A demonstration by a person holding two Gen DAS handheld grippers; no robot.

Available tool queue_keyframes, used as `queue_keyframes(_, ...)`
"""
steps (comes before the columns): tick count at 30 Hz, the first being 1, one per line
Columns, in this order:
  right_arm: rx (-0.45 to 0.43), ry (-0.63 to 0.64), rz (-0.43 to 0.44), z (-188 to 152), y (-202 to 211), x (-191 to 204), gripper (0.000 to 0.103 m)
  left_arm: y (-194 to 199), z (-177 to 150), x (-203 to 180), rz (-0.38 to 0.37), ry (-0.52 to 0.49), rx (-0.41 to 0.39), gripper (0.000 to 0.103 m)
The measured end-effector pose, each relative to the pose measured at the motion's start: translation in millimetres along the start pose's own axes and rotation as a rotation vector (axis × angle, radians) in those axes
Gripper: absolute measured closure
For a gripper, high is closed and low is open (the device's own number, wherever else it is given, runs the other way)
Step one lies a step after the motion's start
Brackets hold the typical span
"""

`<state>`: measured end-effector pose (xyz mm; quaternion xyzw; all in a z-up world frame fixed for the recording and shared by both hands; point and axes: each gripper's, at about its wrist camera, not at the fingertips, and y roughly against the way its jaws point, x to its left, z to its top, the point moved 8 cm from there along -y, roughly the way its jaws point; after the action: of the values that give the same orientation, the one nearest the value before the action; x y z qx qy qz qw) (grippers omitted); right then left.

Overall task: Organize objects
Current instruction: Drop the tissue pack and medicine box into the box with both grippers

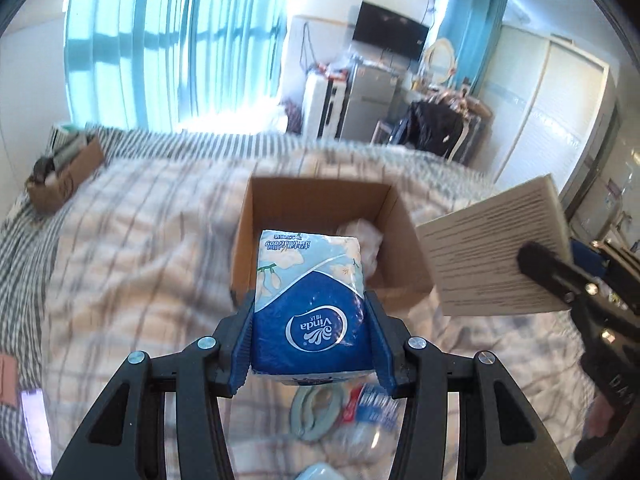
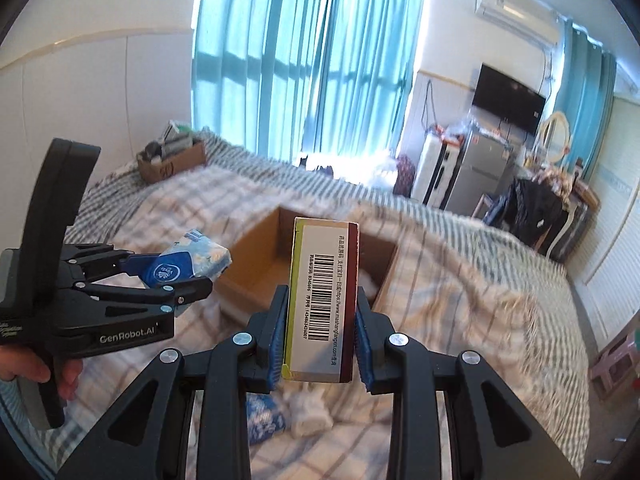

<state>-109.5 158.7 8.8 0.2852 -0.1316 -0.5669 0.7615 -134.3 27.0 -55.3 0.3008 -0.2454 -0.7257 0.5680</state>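
My left gripper (image 1: 310, 332) is shut on a blue and white Vinda tissue pack (image 1: 310, 300) and holds it above the near edge of an open cardboard box (image 1: 320, 196) on the bed. The box holds something white (image 1: 366, 236). My right gripper (image 2: 320, 336) is shut on a medicine box (image 2: 324, 300) with a barcode, held upright in front of the same cardboard box (image 2: 260, 256). In the left wrist view the medicine box (image 1: 496, 248) hangs to the right of the cardboard box. In the right wrist view the left gripper (image 2: 188, 276) with the tissue pack (image 2: 200, 258) is at the left.
The bed has a checked quilt (image 1: 140, 260). A grey ring (image 1: 316, 412) and a plastic bottle (image 1: 368, 420) lie on it below my left gripper. A second cardboard box (image 2: 172, 160) with items stands at the bed's far corner. Furniture (image 2: 468, 172) stands beyond the bed.
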Motion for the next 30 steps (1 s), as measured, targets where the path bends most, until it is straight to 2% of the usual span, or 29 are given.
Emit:
queue_keyframes(5, -0.036, 0.011, -0.006, 35.1, -9.8, -5.6, 0.074, 1.5, 41.1, -0.1, -0.001, -0.008, -0.049, 0.052)
queue_keyframes(13, -0.048, -0.012, -0.023, 61.6, -41.0, -23.1, 0.074, -20.9, 64.1, 6.5, 0.006, -0.019, -0.057, 0.052)
queue_keyframes(22, 0.052, -0.058, -0.005, 47.0, -106.6, -39.4, 0.074, -60.8, 63.0, 15.3, -0.007, -0.019, -0.028, 0.052)
queue_keyframes(30, 0.113, -0.108, 0.052, 16.6, -147.6, -52.2, 0.074, -115.2, 47.1, 19.3, -0.002, -0.022, 0.066, 0.052)
